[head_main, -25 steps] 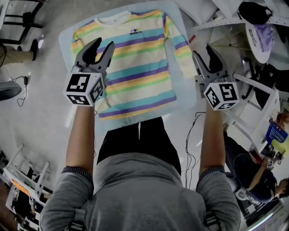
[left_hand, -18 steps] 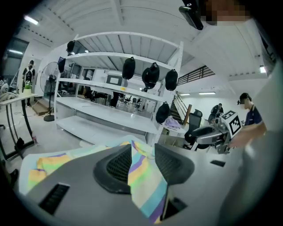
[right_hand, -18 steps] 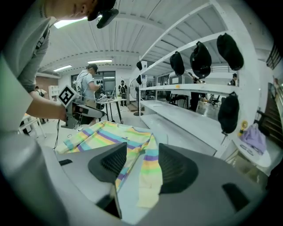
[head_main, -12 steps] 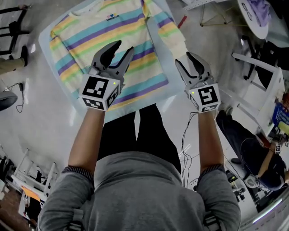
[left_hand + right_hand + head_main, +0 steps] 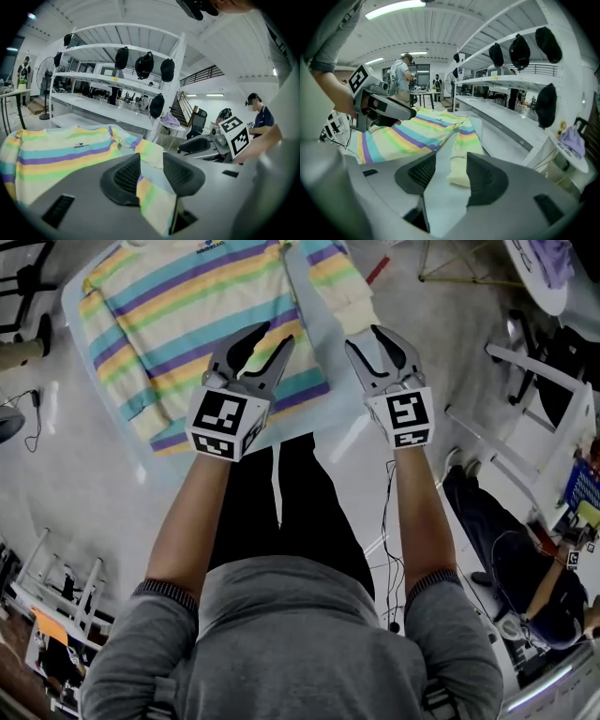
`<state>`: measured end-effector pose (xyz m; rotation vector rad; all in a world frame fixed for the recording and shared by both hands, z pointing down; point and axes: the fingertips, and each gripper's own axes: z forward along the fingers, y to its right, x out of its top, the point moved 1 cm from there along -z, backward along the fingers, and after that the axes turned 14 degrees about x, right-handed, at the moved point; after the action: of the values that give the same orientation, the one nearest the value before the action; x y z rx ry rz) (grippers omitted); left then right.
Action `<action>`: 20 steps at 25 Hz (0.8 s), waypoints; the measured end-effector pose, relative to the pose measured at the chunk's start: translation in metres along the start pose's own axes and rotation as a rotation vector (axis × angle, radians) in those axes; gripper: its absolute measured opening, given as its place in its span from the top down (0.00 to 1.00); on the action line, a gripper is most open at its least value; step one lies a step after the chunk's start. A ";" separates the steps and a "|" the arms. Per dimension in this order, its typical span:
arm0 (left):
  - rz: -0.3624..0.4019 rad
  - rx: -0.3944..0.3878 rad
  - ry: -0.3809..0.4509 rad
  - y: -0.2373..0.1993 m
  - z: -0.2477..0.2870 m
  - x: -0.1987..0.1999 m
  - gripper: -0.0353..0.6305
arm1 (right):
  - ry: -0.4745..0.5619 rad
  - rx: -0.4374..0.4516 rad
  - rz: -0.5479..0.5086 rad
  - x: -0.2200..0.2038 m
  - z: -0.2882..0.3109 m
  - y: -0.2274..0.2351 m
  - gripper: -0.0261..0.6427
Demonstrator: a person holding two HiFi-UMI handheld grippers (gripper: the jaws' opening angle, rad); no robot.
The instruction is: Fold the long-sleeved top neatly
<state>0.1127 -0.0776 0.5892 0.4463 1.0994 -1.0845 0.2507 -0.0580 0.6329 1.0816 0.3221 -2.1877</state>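
The long-sleeved top (image 5: 187,306), striped yellow, blue, purple and green, lies flat on the pale blue table (image 5: 317,338). My left gripper (image 5: 267,338) hovers over the right part of its hem. Its jaws have just been closing and are open; striped hem fabric (image 5: 150,187) shows in the gap, not pinched. My right gripper (image 5: 367,337) is just short of the right sleeve's cuff (image 5: 356,307). Its jaws have just been opening and are open. The yellow cuff (image 5: 461,176) lies ahead between them, with bare table below.
White shelving (image 5: 117,89) hung with dark caps stands beyond the table. A seated person (image 5: 525,577) is at the lower right, another person (image 5: 403,70) stands far off. White frames (image 5: 534,371) and floor cables (image 5: 389,521) lie to the right.
My left gripper has moved right, from beside the left sleeve to the right part of the hem. My right gripper has come inward and down to the right cuff.
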 end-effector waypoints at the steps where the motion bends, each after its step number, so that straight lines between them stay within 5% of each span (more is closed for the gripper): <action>1: -0.002 0.007 0.006 0.003 0.002 -0.002 0.69 | -0.001 -0.006 -0.002 -0.003 0.003 0.003 0.64; 15: -0.028 0.087 -0.018 0.024 0.024 -0.039 0.71 | -0.084 -0.032 -0.021 -0.051 0.042 0.022 0.62; 18: -0.035 0.100 -0.020 0.025 0.025 -0.044 0.71 | -0.091 -0.036 -0.043 -0.056 0.045 0.023 0.69; 20: -0.038 0.107 -0.020 0.026 0.026 -0.045 0.71 | -0.083 -0.050 -0.066 -0.055 0.044 0.025 0.82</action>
<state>0.1463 -0.0645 0.6350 0.4992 1.0391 -1.1830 0.2643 -0.0730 0.7048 0.9621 0.3783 -2.2635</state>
